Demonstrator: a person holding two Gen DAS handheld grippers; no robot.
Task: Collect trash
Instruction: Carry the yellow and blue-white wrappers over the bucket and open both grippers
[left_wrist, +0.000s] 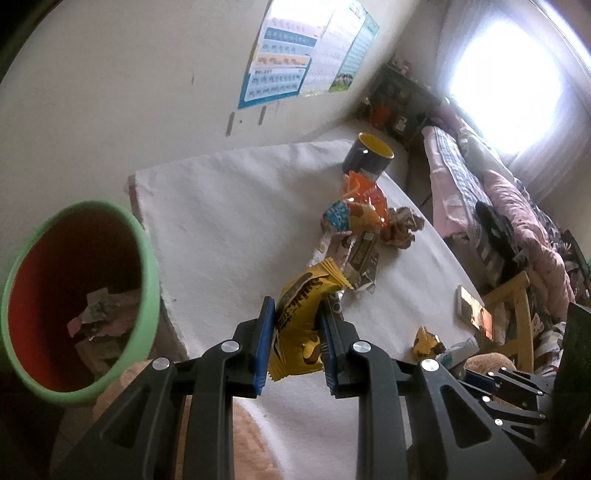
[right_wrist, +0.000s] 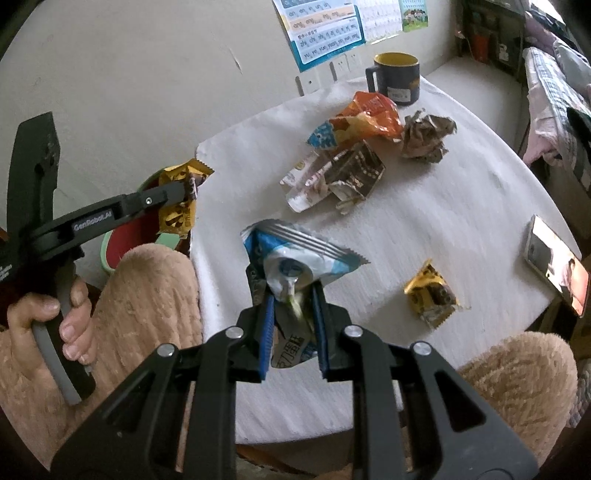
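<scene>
Both pairs of jaws are clamped on trash: our left gripper (left_wrist: 295, 332) pinches a yellow candy wrapper (left_wrist: 299, 325), and our right gripper (right_wrist: 291, 314) squeezes a blue and white snack packet (right_wrist: 295, 258) by its crumpled middle. Going left to right, the bin (left_wrist: 79, 295) with the green rim and red inside stands off the left edge of the table (left_wrist: 229, 229), with crumpled paper already lying in it; in the right wrist view the left gripper holds its wrapper at or just over that rim. Farther right on the white cloth lie an orange chip bag (right_wrist: 364, 118), a torn carton (right_wrist: 354, 173), a ball of crumpled paper (right_wrist: 426, 138), a dark mug (right_wrist: 397, 79) with a yellow inside, a small yellow wrapper (right_wrist: 430, 293) and a phone (right_wrist: 556, 264) at the right edge. We judge the main risk to be a light wrapper letting go short of the bin and dropping to the floor, since each is held by a thin fold; sweeping the right gripper across could also knock the mug or nudge the phone off the edge. Writing we can read: the left gripper's arm says "GenRobot.AI"; the candy wrapper's black lettering looks like "Snickers", though it is partly hidden; the packet shows Chinese characters too blurred to read.
</scene>
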